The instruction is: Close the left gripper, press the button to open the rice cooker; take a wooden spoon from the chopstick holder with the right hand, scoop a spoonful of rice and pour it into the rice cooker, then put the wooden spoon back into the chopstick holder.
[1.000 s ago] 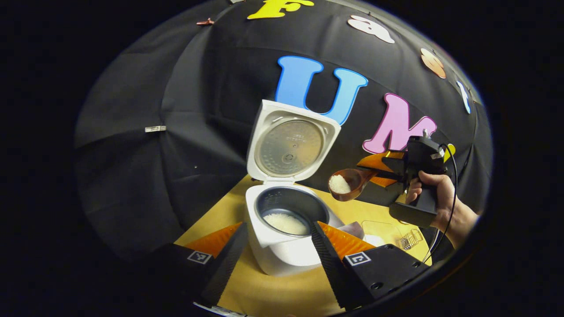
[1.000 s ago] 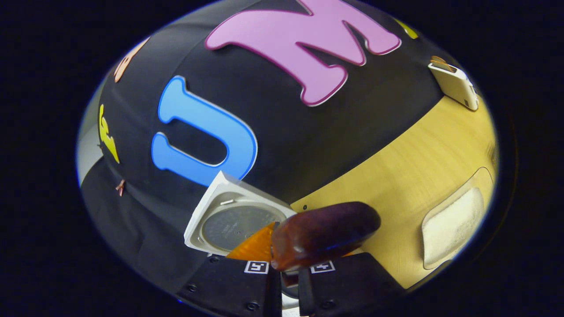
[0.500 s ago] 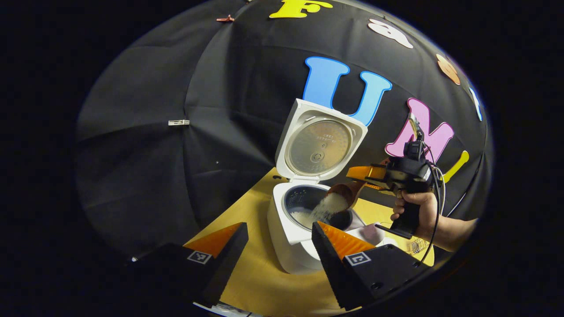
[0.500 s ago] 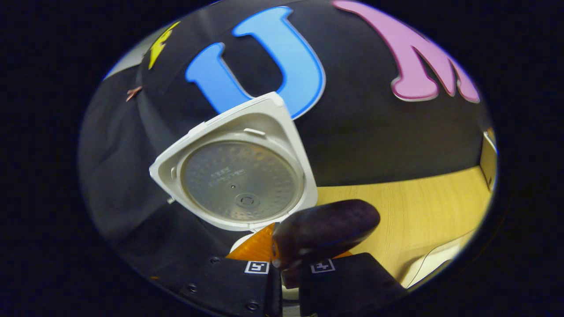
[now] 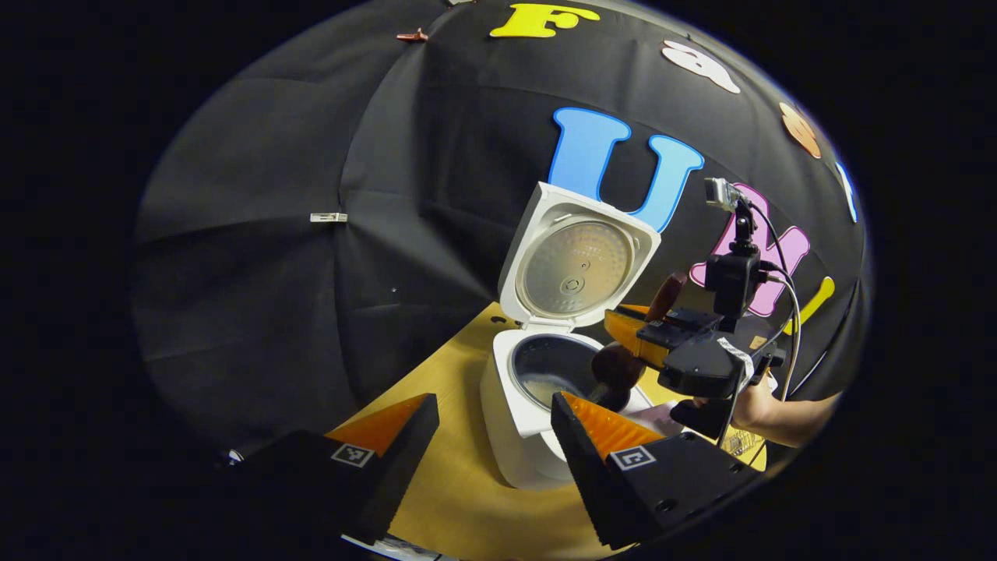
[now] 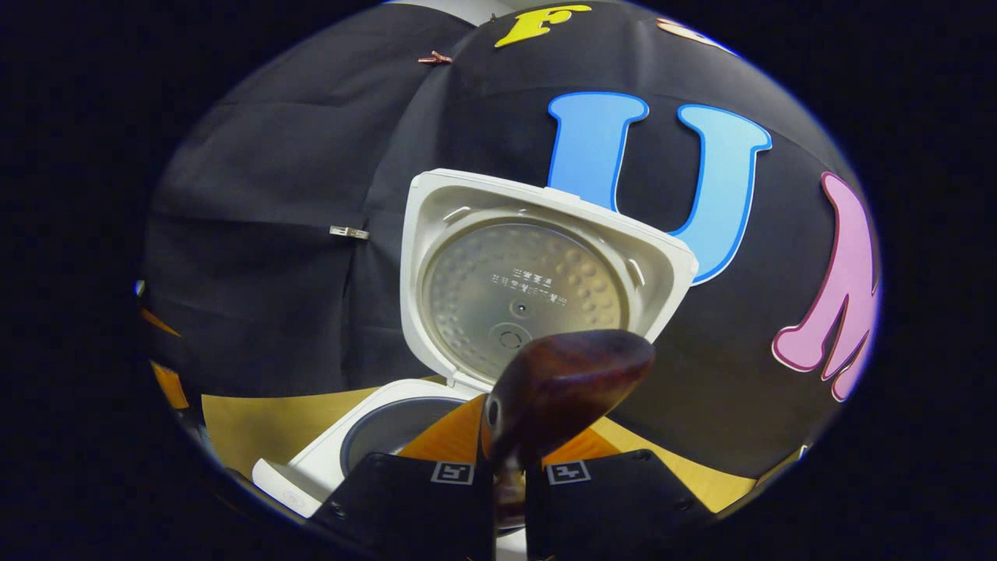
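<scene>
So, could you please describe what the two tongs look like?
Left tongs: black wedge-shaped bodies, each with a square black-and-white marker. Right tongs: black pistol-grip body, a small camera on a mast, cables looping down to the hand. No sleeve shows.

My left tool (image 5: 491, 421) carries a camera that looks from low over the worktop (image 5: 459, 499), some way back, toward the booth's cloth wall, with the open rice cooker (image 5: 537, 389) a little right of centre and my right tool (image 5: 635, 339) beyond it on the right. The camera on my right tool (image 6: 508, 460) sits much nearer, facing the raised lid (image 6: 530, 288) almost head-on across the pot's rim. Both views share the rice cooker, its lid, the worktop and the wall behind.
</scene>
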{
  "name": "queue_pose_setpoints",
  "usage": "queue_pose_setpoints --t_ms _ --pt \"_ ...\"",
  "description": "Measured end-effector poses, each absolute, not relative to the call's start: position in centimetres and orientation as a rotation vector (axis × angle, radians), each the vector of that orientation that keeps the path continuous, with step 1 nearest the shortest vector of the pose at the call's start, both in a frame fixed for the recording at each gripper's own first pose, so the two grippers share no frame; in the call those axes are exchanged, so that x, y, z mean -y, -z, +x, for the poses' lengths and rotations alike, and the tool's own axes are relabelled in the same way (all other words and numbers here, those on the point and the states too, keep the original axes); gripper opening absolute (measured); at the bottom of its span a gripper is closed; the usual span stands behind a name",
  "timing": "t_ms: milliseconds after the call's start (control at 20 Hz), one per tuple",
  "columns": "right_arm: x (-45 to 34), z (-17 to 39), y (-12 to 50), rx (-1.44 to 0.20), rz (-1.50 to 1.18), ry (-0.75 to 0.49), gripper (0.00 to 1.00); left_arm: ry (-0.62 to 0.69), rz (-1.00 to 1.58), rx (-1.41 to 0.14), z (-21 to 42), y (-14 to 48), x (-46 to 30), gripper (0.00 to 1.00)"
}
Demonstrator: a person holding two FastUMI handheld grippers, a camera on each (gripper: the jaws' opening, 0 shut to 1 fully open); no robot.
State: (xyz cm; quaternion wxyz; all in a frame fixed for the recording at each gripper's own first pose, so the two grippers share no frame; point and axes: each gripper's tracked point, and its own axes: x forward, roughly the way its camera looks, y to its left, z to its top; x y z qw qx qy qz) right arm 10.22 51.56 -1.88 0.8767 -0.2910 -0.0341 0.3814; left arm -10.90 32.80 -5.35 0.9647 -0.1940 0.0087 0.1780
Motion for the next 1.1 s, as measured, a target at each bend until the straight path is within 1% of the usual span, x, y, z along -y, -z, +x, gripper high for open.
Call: queue_pose_setpoints --t_ms 250,500,650,850,1100 --pt "-51.2 10.8 0.2 0.022 -0.459 -0.756 0.19 -0.373 -0.395 -0.010 -11.2 5.4 -32.9 0.94" --pt "-50.3 10.2 -1.3 -0.051 -0.298 -0.769 0.19 -0.379 -0.390 -0.006 -11.5 5.4 -32.5 0.94" --pt "-49.3 9.9 -3.3 -0.076 -0.180 -0.766 0.19 -0.380 -0.385 0.003 -12.1 4.8 -31.2 0.94" --pt "-45.0 10.4 -6.6 -0.087 -0.090 -0.717 0.19 -0.365 -0.366 0.007 -11.0 3.3 -28.9 0.94" --pt "-36.0 12.4 -10.8 -0.046 -0.039 -0.626 0.19 -0.306 -0.314 0.017 -8.8 1.2 -23.7 0.94"
